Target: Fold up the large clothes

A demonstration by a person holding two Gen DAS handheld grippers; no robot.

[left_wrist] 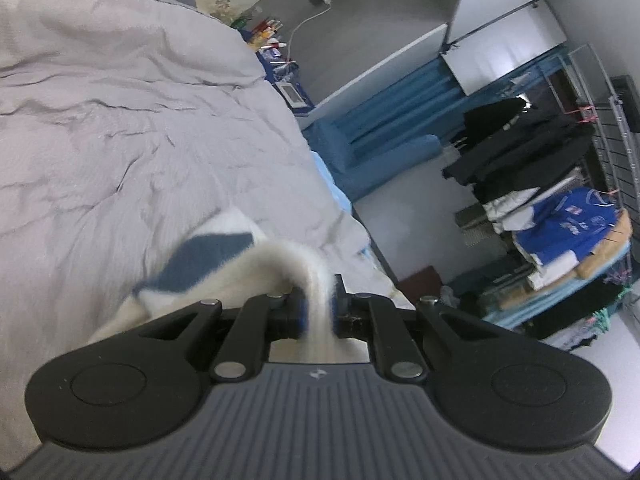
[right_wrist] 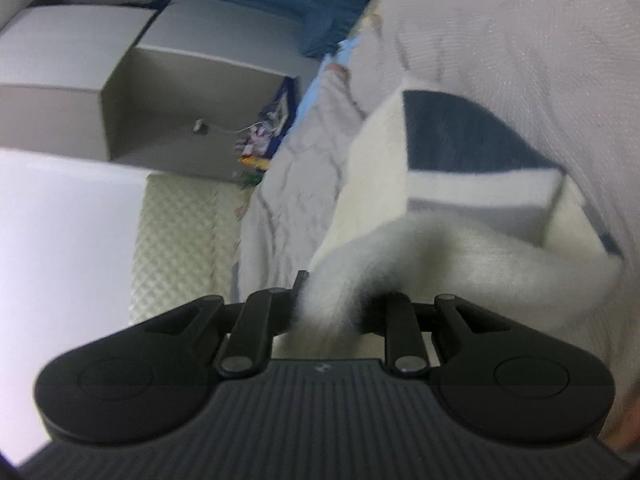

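Bed (left_wrist: 100, 100), unlabelled white-blue garment (left_wrist: 208, 264)

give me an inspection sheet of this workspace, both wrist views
surface: bed covered with a wrinkled grey duvet, no bare mattress seen
job's things: fluffy white garment with blue patches, partly lying on the duvet, partly lifted in a strip toward each gripper
clutter: bottles and small items on a bedside table; stacked folded clothes on a rack
grippers: left tongs shut on the garment; right tongs have garment fabric between them, picture too blurred to judge the grip
cables: white charger cable hanging from a wall plug
surroundings: blue curtain, dark clothes hanging, grey wall
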